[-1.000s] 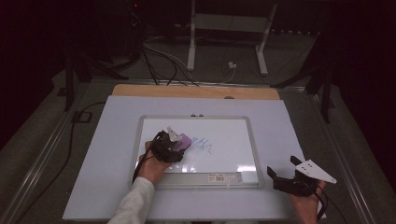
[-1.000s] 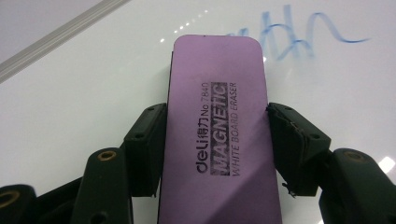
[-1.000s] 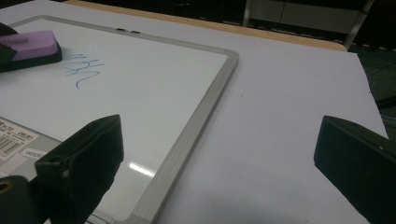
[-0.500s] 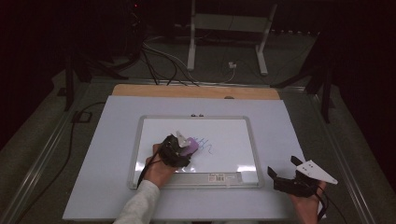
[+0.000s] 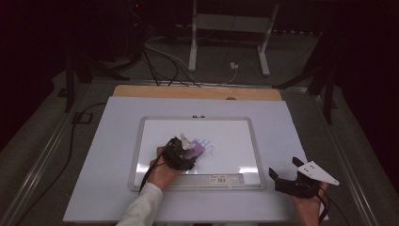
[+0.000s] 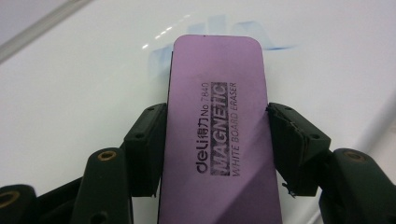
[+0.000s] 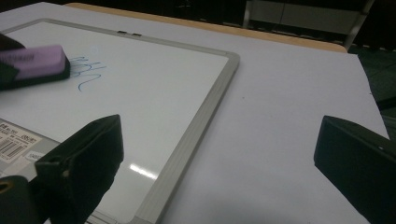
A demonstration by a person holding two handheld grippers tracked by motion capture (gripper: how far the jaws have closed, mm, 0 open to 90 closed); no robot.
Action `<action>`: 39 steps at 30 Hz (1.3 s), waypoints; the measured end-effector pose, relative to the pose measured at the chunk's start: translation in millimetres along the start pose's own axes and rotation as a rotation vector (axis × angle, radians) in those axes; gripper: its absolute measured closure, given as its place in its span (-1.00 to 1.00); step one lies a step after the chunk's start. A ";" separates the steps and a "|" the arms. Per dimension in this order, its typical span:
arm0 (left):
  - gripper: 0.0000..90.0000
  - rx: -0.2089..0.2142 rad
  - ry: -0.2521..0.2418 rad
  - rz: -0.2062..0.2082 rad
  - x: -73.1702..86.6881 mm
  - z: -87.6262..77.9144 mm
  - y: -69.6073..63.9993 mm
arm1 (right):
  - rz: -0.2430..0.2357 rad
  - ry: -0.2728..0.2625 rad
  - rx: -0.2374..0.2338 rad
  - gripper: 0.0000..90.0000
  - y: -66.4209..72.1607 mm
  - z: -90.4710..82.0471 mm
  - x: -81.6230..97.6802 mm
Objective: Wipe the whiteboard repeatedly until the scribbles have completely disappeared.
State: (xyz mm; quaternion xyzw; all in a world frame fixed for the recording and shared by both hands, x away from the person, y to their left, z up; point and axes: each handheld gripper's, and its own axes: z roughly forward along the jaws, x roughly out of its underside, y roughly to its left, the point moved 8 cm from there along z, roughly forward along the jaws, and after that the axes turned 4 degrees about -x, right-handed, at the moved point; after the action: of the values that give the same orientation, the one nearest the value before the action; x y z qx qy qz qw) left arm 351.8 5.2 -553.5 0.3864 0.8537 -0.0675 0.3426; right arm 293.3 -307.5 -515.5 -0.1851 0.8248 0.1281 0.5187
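Note:
A framed whiteboard [image 5: 254,146] lies flat on the white table, with blue scribbles [image 5: 208,144] near its middle. My left gripper [image 5: 188,151] is shut on a purple magnetic whiteboard eraser [image 6: 217,126], pressed flat on the board at the scribbles' left end. The left gripper view has blue marks [image 6: 275,44] peeking out past the eraser's far end. My right gripper [image 5: 288,175] rests open and empty off the board's lower right corner. From the right gripper view the eraser [image 7: 35,63] sits at far left beside the blue scribbles [image 7: 88,74].
A barcode label strip [image 5: 221,179] runs along the whiteboard's near edge. A wooden board edge [image 5: 197,92] lies behind the white table top [image 5: 301,127]. Cables and a metal stand [image 5: 230,28] sit on the dark floor beyond.
My left gripper has slid the eraser down and rightward across the board over the blue marks, and fewer marks remain at their left. The right gripper has stayed put.

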 end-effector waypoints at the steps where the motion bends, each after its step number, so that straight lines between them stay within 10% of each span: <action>1: -0.06 0.010 -0.007 0.025 -2.0 -0.2 -7.5 | -0.002 0.001 -0.001 -0.97 0.4 0.2 -0.1; 5: -0.07 0.001 0.003 0.027 -3.0 0.4 -6.0 | -0.004 0.002 -0.001 -0.97 1.6 -0.3 -0.1; 17: -0.06 -0.125 0.038 -0.182 16.6 0.5 64.5 | 0.009 0.001 0.005 -0.96 -1.4 -1.9 0.6; 23: -0.07 -0.088 0.016 -0.153 10.2 4.4 53.2 | 0.002 0.003 0.004 -0.96 -0.2 -0.3 0.6; 32: -0.07 0.028 -0.007 -0.031 -7.8 7.3 -2.3 | 0.008 0.004 -0.002 -0.97 -0.5 0.6 1.0; 39: -0.07 -0.005 -0.008 -0.032 -7.6 9.1 7.8 | 0.009 -0.001 0.000 -0.97 -1.3 -0.1 0.7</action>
State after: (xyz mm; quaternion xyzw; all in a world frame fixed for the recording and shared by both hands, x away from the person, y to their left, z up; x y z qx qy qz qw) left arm 365.7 2.5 -554.4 0.3713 0.8587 -0.0722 0.3457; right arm 293.5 -308.9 -516.1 -0.1814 0.8254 0.1303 0.5185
